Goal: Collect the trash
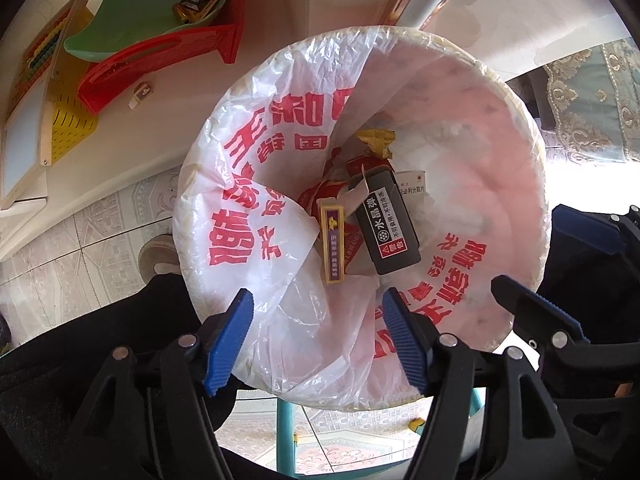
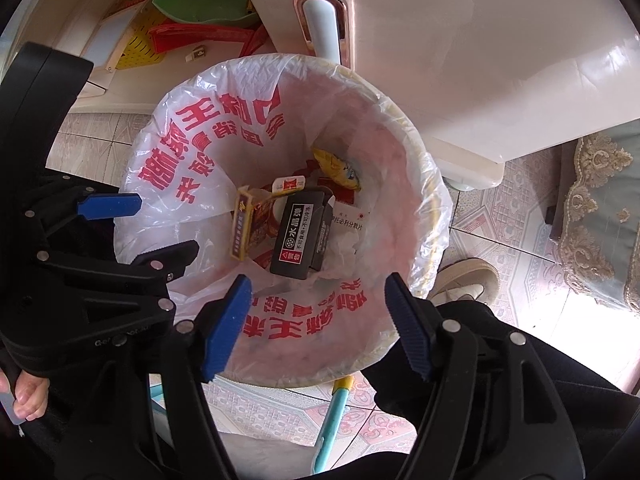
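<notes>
Trash already sits at the bottom of the lined waste bin: a black box with white Chinese lettering, a purple-and-yellow carton leaning beside it, and a crumpled yellow wrapper further in. We hold both grippers above the bin mouth, the left gripper and the right gripper each spread wide with nothing between the pads. The main risk we see is the loose bin liner: it sags inward in folds on the near side (one flap drapes over part of the pile), so a pad dropping lower could snag the film and drag it off the rim. The two grippers also hang close together, and a careless swing could knock one against the other. On the white worktop a red basket holds what looks like more wrappers, though we cannot make them out clearly. Whatever lies under the boxes is hidden, and the bin's base and footing are out of sight.
</notes>
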`<state>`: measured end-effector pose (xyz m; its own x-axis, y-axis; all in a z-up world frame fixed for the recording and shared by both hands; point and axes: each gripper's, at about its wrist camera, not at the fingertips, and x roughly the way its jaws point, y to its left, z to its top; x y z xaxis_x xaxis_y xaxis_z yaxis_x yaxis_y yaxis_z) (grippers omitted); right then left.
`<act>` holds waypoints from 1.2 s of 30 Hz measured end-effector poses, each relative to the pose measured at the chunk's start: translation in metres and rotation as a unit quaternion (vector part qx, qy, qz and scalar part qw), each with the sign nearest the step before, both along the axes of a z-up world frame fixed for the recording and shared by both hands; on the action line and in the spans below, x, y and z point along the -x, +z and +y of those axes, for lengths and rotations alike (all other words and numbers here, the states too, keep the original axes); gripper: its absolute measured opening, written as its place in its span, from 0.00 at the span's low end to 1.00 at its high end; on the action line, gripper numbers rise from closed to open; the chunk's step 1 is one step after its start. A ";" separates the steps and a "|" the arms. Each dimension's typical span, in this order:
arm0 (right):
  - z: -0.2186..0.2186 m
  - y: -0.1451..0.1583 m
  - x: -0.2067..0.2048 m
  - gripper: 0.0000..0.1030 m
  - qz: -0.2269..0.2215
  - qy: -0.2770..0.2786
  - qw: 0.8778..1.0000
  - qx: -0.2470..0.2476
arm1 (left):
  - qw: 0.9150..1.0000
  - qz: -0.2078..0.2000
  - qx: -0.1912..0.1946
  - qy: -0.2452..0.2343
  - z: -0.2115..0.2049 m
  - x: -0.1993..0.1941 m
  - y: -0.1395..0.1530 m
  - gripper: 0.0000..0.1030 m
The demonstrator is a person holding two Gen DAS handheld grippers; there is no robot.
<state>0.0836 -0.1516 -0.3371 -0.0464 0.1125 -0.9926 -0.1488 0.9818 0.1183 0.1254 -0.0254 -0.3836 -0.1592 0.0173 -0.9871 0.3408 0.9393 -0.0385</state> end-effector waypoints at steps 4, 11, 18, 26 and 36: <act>-0.001 0.006 0.002 0.67 -0.002 -0.013 1.000 -0.003 | 1.000 -0.016 -0.008 0.007 0.000 0.002 0.007 0.66; 0.000 0.041 0.013 0.76 -0.052 -0.025 0.998 0.017 | 0.998 -0.057 -0.016 0.018 0.002 0.007 0.031 0.70; 0.001 0.081 0.028 0.77 -0.114 -0.035 0.992 0.047 | 0.991 -0.124 -0.034 0.029 -0.002 0.020 0.071 0.74; -0.008 0.149 0.061 0.82 -0.206 -0.062 0.973 0.078 | 0.978 -0.202 -0.005 0.048 -0.007 0.041 0.136 0.78; -0.016 0.258 0.096 0.85 -0.346 -0.083 0.932 0.074 | 0.933 -0.354 0.016 0.069 -0.010 0.071 0.260 0.84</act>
